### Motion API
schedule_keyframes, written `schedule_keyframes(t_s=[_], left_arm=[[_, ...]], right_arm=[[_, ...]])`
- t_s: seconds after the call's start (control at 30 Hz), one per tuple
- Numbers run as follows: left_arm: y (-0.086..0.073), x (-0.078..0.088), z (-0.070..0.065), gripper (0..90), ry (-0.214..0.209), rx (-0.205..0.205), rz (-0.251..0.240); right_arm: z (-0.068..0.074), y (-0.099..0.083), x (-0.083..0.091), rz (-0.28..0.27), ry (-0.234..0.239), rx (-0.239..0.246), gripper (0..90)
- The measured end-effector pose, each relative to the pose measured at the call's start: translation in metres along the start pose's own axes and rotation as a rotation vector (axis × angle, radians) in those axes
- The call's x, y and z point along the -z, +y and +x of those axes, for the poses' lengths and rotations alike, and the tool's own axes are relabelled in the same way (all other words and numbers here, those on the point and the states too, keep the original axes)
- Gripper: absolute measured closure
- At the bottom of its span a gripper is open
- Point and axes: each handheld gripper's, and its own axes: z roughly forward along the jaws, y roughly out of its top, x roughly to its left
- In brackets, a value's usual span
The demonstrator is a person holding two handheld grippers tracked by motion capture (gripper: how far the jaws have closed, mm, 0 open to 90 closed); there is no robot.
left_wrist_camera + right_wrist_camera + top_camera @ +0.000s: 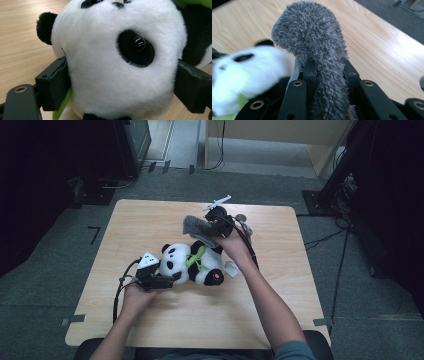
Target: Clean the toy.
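Note:
A black-and-white panda plush [192,262] with a green band lies on its side in the middle of the wooden table [145,225]. My left gripper [166,281] comes in from the left, and its jaws stand wide and press on both sides of the panda's head [112,62]. Just behind the panda, my right gripper [214,226] is shut on a grey fuzzy cloth [195,226]. The cloth [312,32] sticks up between the jaws of that gripper [329,68], and the panda [247,72] shows blurred at the lower left of the right gripper view.
A small white scrap [231,268] lies on the table right of the panda. Bare wood stretches along the front and left of the table. Cables [325,237] run over the grey floor at the right, and dark equipment [132,145] stands at the back left.

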Motion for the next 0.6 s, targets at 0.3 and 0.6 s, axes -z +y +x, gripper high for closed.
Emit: schedule_keyframes(t_s=[0.3,0.6], left_arm=[[0.002,0.0,-0.002,10.4,0.011,0.006,0.008],[0.002,0.001,-0.002,10.0,0.014,-0.005,0.015]], right_arm=[[0.035,0.022,-0.006,-0.033,0.093,0.042,71.0],[0.068,0.026,-0.04,0.004,0.175,0.059,70.2]])
